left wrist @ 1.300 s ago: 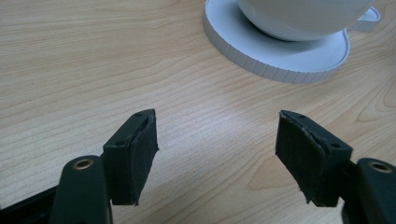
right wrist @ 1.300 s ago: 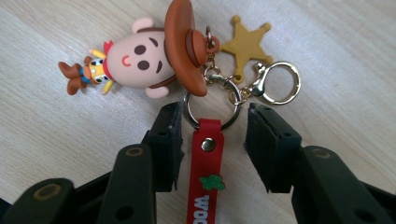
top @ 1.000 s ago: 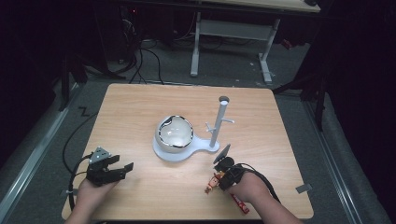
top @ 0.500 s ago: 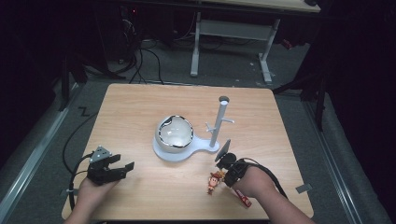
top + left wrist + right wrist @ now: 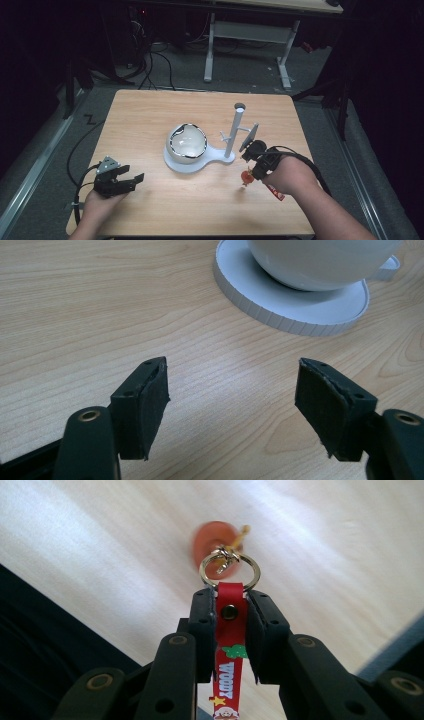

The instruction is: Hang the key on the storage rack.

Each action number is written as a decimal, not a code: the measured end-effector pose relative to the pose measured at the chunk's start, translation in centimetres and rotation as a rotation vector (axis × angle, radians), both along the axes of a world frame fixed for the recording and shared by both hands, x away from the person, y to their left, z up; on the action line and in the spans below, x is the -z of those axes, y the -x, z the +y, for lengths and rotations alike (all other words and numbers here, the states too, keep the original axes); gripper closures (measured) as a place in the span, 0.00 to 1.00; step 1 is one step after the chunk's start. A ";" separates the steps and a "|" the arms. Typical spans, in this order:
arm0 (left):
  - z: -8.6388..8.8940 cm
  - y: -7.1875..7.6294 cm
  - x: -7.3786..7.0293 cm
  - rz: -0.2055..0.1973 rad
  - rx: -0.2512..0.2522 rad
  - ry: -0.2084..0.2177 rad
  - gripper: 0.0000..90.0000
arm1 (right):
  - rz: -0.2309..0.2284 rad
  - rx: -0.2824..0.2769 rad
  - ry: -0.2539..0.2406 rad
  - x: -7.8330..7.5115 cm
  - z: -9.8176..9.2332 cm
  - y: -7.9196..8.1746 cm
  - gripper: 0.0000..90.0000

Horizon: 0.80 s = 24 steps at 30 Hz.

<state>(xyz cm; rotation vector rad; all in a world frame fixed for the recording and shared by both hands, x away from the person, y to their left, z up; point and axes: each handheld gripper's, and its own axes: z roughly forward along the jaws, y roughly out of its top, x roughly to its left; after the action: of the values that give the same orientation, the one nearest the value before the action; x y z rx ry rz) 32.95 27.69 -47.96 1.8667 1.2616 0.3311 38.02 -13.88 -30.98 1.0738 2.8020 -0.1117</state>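
Note:
My right gripper (image 5: 250, 167) is lifted above the table's right side, and in the right gripper view its jaws (image 5: 230, 610) are shut on a red keychain strap (image 5: 231, 635). A metal ring (image 5: 230, 570) and a blurred orange charm (image 5: 212, 542) dangle off the strap's end; the charm (image 5: 246, 177) hangs over the wood. The strap's tail (image 5: 275, 192) sticks out behind the hand. Just left of this gripper stands a white post with pegs (image 5: 235, 130). My left gripper (image 5: 132, 181) rests at the near left, open (image 5: 230, 405), with nothing between its pads.
A white bowl (image 5: 186, 142) sits on the round white base (image 5: 212, 160) that carries the post, mid-table. The bowl (image 5: 320, 260) and base rim (image 5: 295, 315) lie ahead of the left gripper. Dark floor, cables and a desk frame (image 5: 245, 35) lie beyond the table.
The right gripper has risen from the table with the keychain and now hangs nearer the post. The left gripper has stayed put.

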 end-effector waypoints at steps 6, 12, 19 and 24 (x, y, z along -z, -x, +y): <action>0.0 0.0 0.0 0.000 0.000 -0.002 0.33 | -0.066 -0.006 0.024 -3.2 -0.3 -0.7 0.83; 0.0 0.0 0.0 0.001 0.000 -0.001 0.33 | -0.107 0.006 0.021 -5.5 -0.3 -1.1 0.83; 0.0 0.0 0.0 0.000 0.001 0.000 0.33 | -0.130 0.012 0.013 -7.5 0.3 -1.6 0.83; 0.1 0.0 -0.1 0.000 -0.001 0.001 0.33 | -0.134 0.016 0.007 -8.0 0.4 -2.2 0.83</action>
<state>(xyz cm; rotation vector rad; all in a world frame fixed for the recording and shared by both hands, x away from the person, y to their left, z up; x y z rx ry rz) 32.91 27.76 -47.90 1.8657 1.2624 0.3310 40.25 -13.45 -22.98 1.0614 2.6723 -0.0487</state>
